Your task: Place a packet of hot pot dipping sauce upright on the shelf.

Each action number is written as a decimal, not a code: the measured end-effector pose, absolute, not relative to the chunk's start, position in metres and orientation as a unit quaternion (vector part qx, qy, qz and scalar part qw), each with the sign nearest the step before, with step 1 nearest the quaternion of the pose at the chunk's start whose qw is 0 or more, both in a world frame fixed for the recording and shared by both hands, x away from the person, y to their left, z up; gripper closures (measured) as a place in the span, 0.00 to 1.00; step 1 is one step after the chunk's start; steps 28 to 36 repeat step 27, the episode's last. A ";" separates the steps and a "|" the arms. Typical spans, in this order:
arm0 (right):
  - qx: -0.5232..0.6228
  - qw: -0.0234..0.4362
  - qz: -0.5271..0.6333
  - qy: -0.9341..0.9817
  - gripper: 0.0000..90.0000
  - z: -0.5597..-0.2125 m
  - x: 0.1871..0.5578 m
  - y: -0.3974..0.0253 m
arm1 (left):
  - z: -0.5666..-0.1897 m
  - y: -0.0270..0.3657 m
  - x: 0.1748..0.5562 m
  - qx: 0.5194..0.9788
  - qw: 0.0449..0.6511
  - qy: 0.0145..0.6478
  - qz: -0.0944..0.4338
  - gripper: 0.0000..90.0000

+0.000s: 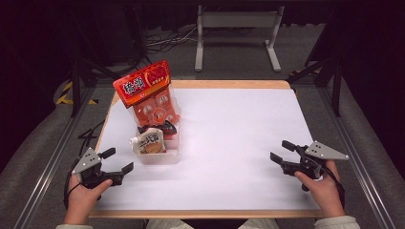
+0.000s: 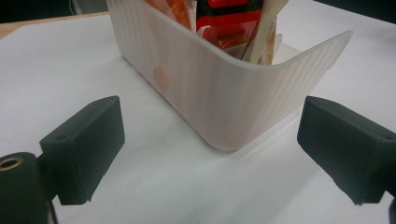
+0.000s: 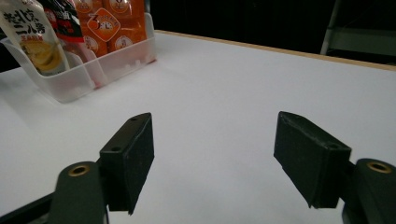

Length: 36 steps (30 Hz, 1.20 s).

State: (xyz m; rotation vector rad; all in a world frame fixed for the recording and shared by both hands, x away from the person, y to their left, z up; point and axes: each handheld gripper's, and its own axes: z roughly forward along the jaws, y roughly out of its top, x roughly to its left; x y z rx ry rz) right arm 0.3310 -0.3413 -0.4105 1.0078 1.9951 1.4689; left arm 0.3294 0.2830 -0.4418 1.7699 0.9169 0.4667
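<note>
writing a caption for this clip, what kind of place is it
Likely a lab or data-recording workspace, not a home: a white-topped table framed by metal rails, cables on the floor, and dark surroundings. A clear bin of snack packs sits between the hand-held grippers.

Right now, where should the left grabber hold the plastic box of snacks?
Probably the rounded near corner of the plastic box, coming straight from the left gripper side. Its thin upright wall sits between the open jaws, and packets crowd the inside further back.
</note>
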 end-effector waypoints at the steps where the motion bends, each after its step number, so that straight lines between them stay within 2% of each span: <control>1: 0.367 0.236 0.530 0.727 0.32 -0.413 0.331 -0.341 | -0.443 0.283 0.330 0.738 0.521 0.383 0.193 0.09; 3: 0.368 0.247 0.518 0.731 0.32 -0.418 0.330 -0.341 | -0.446 0.281 0.331 0.741 0.517 0.381 0.194 0.09; 14: 0.372 0.244 0.498 0.745 0.32 -0.438 0.330 -0.334 | -0.454 0.273 0.332 0.757 0.493 0.380 0.197 0.10; 36: 0.370 0.246 0.498 0.744 0.32 -0.439 0.330 -0.332 | -0.456 0.272 0.332 0.756 0.490 0.385 0.202 0.10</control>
